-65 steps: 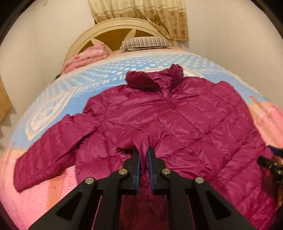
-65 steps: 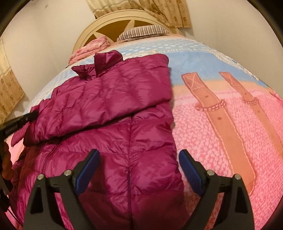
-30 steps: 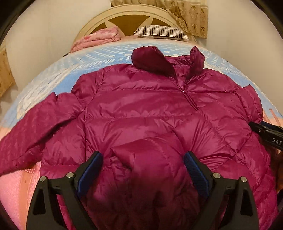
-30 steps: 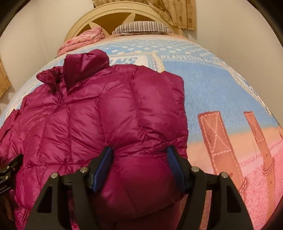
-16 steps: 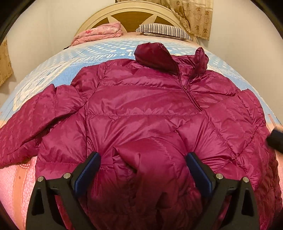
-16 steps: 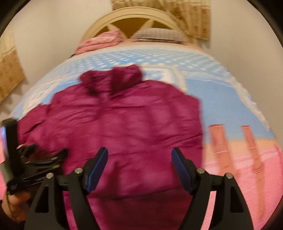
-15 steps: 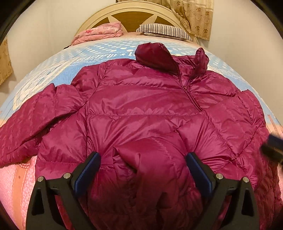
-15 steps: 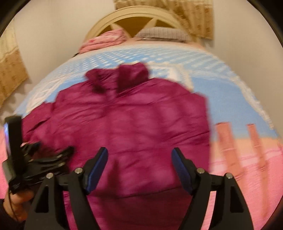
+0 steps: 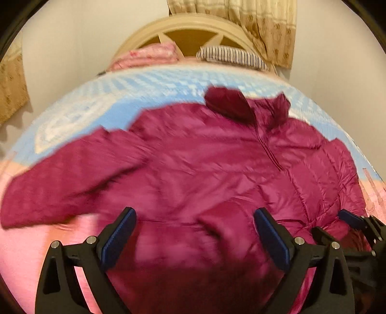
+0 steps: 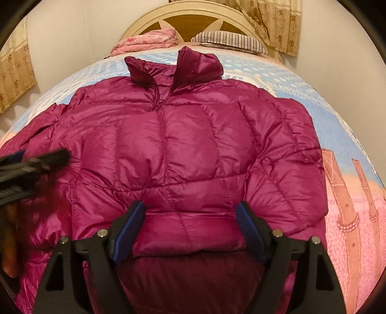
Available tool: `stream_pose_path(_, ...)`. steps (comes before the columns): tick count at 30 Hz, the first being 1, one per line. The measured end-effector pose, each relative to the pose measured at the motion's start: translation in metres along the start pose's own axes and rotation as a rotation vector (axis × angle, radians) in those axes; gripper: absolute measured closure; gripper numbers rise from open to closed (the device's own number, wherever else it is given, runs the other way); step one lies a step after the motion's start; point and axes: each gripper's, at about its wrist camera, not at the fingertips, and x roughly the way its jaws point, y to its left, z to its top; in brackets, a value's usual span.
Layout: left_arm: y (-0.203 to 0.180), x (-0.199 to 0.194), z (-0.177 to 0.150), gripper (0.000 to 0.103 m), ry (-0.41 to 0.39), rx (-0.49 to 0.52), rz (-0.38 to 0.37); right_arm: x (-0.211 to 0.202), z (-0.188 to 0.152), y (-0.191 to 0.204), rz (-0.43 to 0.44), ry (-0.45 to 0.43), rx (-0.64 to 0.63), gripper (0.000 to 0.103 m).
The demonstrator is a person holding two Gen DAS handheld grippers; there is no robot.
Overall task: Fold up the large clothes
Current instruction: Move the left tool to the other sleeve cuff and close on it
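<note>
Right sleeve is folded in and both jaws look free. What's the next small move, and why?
Probably take the left hand-held gripper out to the left sleeve and pinch it: that sleeve lies spread on the bed, while the right sleeve lies across the jacket.

A magenta puffer jacket (image 10: 183,145) is seen spread front-up on the bed (image 10: 337,135), ahead of the jaws of the right gripper (image 10: 189,224). The jaws are opening, and the folded-over quilted hem fold is framed between them, with no pad pressed on it. The collar (image 10: 193,65) is stood up far ahead of the jaws, with the zip running down toward them. The sleeve to the right of the jaws has been folded in over the body. To the left of the jaws, the left gripper (image 10: 31,166) is shown blurred above the jacket's edge. A pink bundle (image 10: 147,43) and a striped pillow (image 10: 229,41) are placed by the headboard (image 10: 190,14).
</note>
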Motion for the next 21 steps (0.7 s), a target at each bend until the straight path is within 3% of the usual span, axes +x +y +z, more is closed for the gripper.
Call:
stream_pose_path(5,0.072,-0.046,0.005,0.005,-0.060,0.009,0.116,-0.004,-0.001,-0.002,0.004,-0.004,0.003,0.021)
stream_pose_path(9,0.155,-0.054,0.005,0.005,-0.052,-0.033,0.292,-0.005,-0.001,-0.001,0.003,-0.008,0.002,0.020)
stream_pose_path(14,0.274,-0.050,-0.006,0.005,0.003,-0.244,0.475,-0.005,-0.001,0.000,0.000,-0.008,-0.002,0.020)
stream_pose_path(17,0.314,-0.046,-0.013,0.005,0.020,-0.365,0.453,-0.005,-0.001,0.001,-0.004,-0.009,-0.005,0.020)
stream_pose_path(21,0.332,-0.032,-0.016,0.005,0.044,-0.439,0.382,-0.006,-0.002,0.000,-0.004,-0.009,-0.009,0.019)
